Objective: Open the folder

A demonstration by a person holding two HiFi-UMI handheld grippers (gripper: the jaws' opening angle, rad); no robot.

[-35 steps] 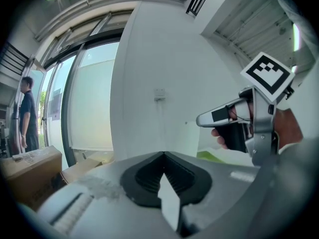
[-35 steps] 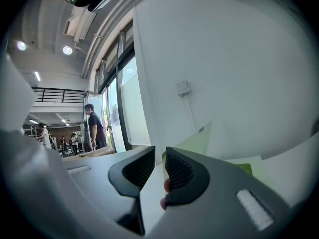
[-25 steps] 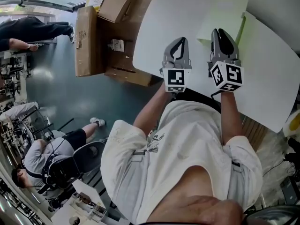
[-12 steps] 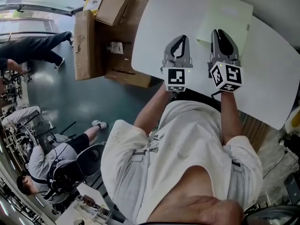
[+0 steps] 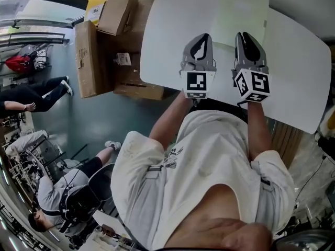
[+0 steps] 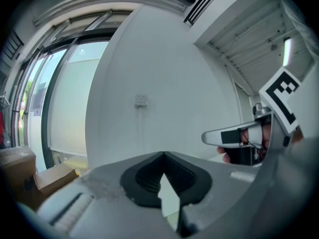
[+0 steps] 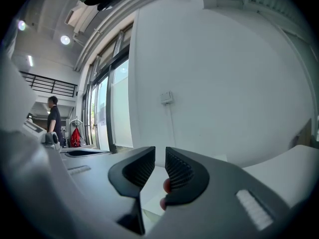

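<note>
Folder (image 5: 242, 14) is lying flat and closed at the far side of the white worktop (image 5: 172, 30), cover not yet lifted. The right gripper (image 5: 246, 37) is pointing at its near edge. The left gripper (image 5: 201, 40) is hovering beside it, clear of the folder, jaws pressed together on nothing. The right gripper is showing only a narrow gap between its pads, also empty. My guess: the right is being kept ajar to slip onto the cover edge, and the left is standing by to steady the folder.

White printed T-shirt (image 5: 209, 156), grey hand-held grippers (image 5: 204, 36) (image 5: 242, 35)
</note>
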